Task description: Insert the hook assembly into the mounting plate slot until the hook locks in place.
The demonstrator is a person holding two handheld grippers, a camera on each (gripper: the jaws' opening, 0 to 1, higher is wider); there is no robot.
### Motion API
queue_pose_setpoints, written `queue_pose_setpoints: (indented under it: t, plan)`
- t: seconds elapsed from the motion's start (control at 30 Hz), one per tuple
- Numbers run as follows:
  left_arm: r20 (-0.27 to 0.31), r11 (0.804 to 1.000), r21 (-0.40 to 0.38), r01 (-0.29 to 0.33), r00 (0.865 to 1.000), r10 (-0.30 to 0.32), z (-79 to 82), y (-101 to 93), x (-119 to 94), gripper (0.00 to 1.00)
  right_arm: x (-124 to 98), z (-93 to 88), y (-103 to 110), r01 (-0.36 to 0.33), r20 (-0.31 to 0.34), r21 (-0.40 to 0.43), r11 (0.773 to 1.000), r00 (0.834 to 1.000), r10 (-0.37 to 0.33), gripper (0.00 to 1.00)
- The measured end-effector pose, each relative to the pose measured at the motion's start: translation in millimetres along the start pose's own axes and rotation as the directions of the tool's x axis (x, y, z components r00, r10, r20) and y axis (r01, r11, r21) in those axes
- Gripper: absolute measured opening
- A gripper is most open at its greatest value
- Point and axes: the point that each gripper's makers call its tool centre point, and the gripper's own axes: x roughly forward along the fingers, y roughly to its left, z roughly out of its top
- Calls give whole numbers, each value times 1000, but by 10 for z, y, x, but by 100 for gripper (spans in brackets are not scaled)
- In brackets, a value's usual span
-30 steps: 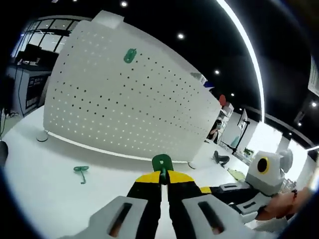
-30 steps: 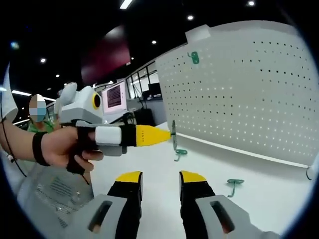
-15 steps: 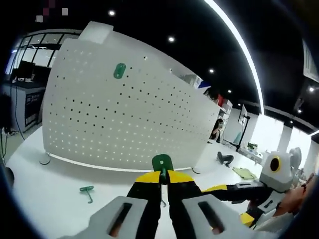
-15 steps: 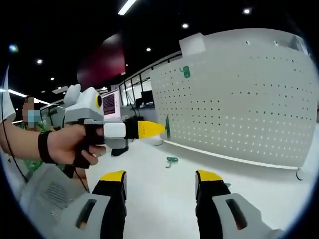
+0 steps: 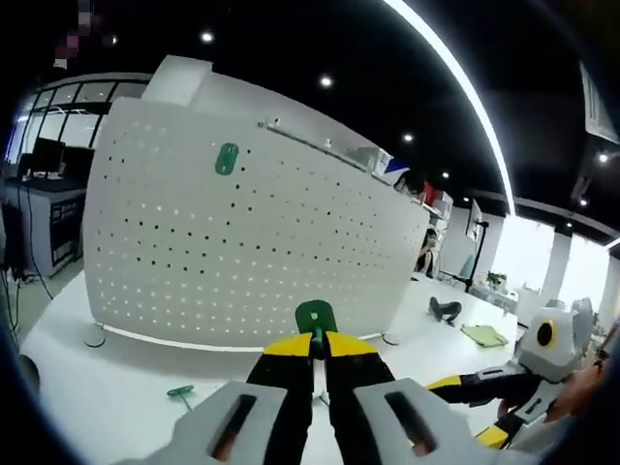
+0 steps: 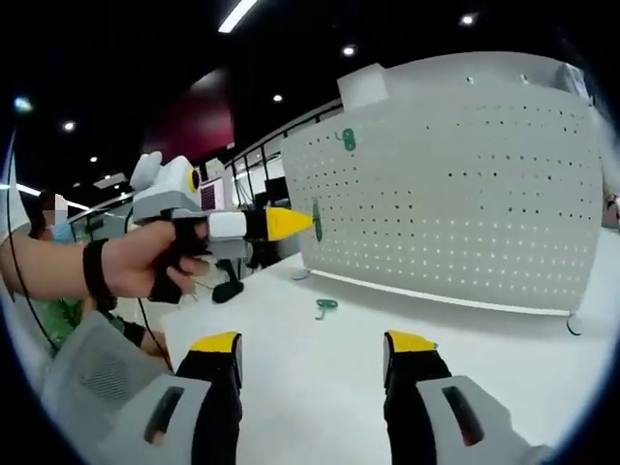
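The left gripper has its yellow-tipped jaws clenched on the small green plastic hook, held in the air short of the white perforated mounting board standing on the white counter, while the right gripper hangs released and empty. The pinch looks thin, so the hook may twist or drop if it meets a hole off-line. No writing is legible.

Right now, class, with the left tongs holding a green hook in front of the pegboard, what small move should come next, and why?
Probably carry the left tongs forward toward the pegboard. They are shut on the green hook, which is apart from the holes, with bare table between.
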Motion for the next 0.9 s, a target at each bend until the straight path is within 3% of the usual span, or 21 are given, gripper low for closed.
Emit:
queue_pose_setpoints:
  t: [0.47, 0.67, 0.9]
  plan:
    - [47, 999, 42, -7, 999, 5, 319, 32, 180, 3, -218, 106, -79, 42, 27, 32, 999, 999, -43, 62]
    - [48, 998, 61, -11, 999, 8, 387, 48, 257, 3, -239, 132, -90, 50, 31, 36, 998, 998, -51, 60]
    - [76, 994, 100, -50, 996, 43, 509, 109, 323, 3, -253, 136, -77, 55, 39, 48, 997, 998, -57, 59]
